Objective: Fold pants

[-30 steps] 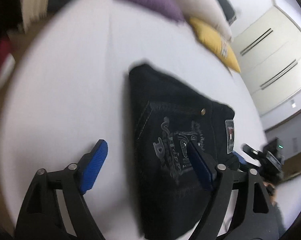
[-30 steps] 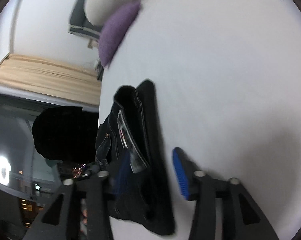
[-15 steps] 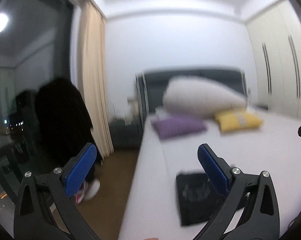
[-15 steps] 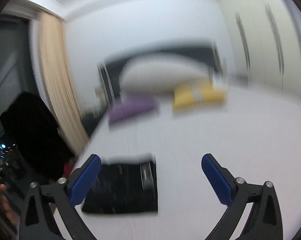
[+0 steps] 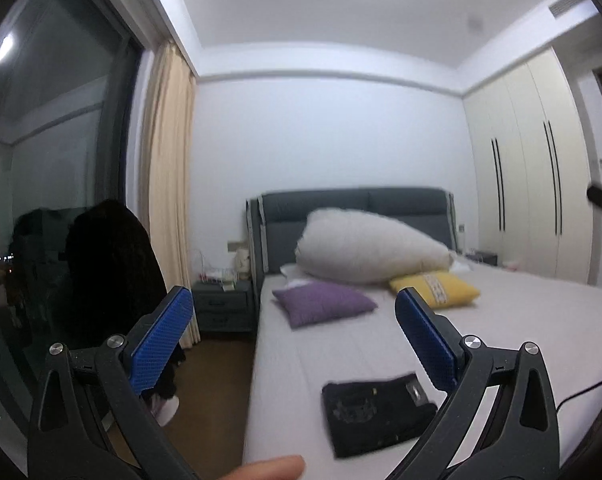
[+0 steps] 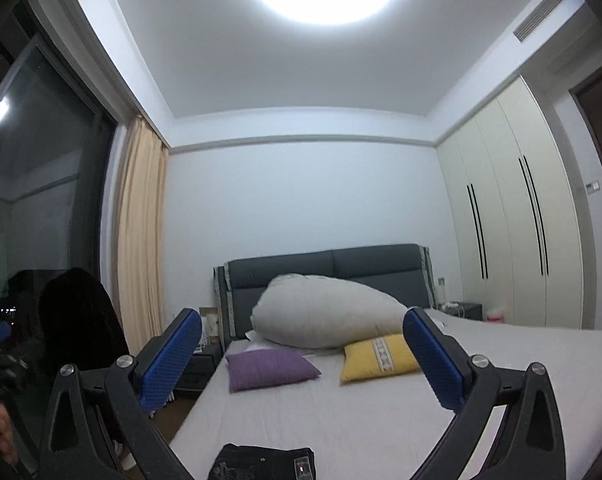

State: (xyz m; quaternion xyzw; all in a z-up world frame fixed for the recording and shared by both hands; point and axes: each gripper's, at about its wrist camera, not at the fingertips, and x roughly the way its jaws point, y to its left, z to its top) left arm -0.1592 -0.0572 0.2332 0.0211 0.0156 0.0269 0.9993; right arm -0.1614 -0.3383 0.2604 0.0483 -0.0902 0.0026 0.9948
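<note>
Pulled well back and lifted since a second ago: no longer hanging right over the pants, now looking level across the whole room. Nearest, left gripper (image 5: 293, 340) spread wide, grasping nothing; right gripper (image 6: 301, 356) likewise released and empty. Just beyond the blue pads, pants (image 5: 375, 416) lying as a compact dark rectangle on the near corner of the bed (image 5: 341, 344), close to the window-side edge, touched by neither tool. Seen from the right wrist only as a dark sliver (image 6: 265, 464) at the bottom edge.

Looks like thick dark denim: fairly heavy, stiff enough to hold a crease, not slippery, nothing fragile apart from a small leather patch and rivets. Best taken, if any tidying remains, at a folded edge or corner, through all layers at once, so the stack does not slide open. Judged as finished or nearly so.

Farther up the bed from the pants, purple cushion (image 5: 323, 308) and yellow cushion (image 5: 435, 289), then a large white pillow (image 5: 371, 254) against the grey headboard (image 5: 357, 204). Beside the bed, a dark chair (image 5: 113, 276), curtain (image 5: 167, 200) and night window; wardrobe (image 5: 533, 176) on the far side.
</note>
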